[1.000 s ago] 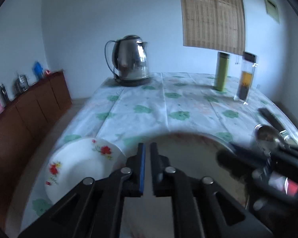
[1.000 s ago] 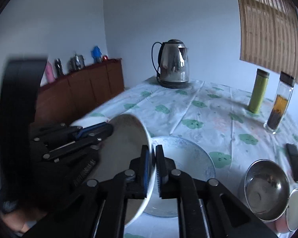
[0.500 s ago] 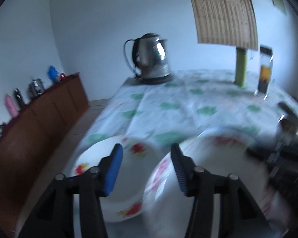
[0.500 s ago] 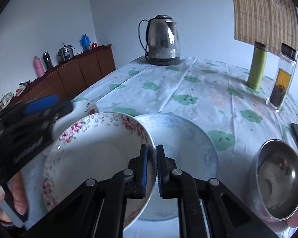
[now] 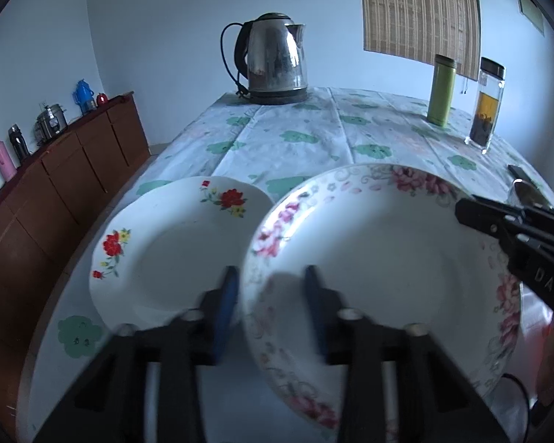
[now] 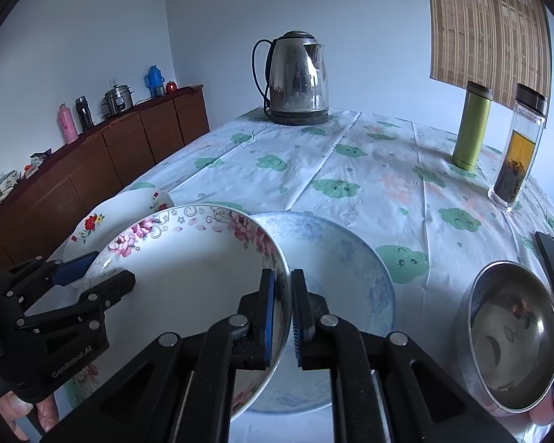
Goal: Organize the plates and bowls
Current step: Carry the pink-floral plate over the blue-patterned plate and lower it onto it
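Pink-flowered plate [image 6: 188,269] tilted, right rim raised

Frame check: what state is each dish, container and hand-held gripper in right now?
Pink-flowered bowl: tilted, held by its rim.
Right hand-held gripper: shut on the bowl's rim.
Left hand-held gripper: jaws have just been closing, opposite rim between them, not pressed.
Red-flowered plate: flat on table, empty.
Blue-patterned plate: flat, empty.
Steel bowl: upright.
Kettle: lid shut.
Green flask: capped, upright.
Tea bottle: capped, part full.

Plates: 3 [image 6: 188,269] [image 6: 107,217] [image 6: 336,258] | steel bowls: 1 [image 6: 513,336] | kettles: 1 [image 6: 299,77] | bottles: 2 [image 6: 472,125] [image 6: 517,147]
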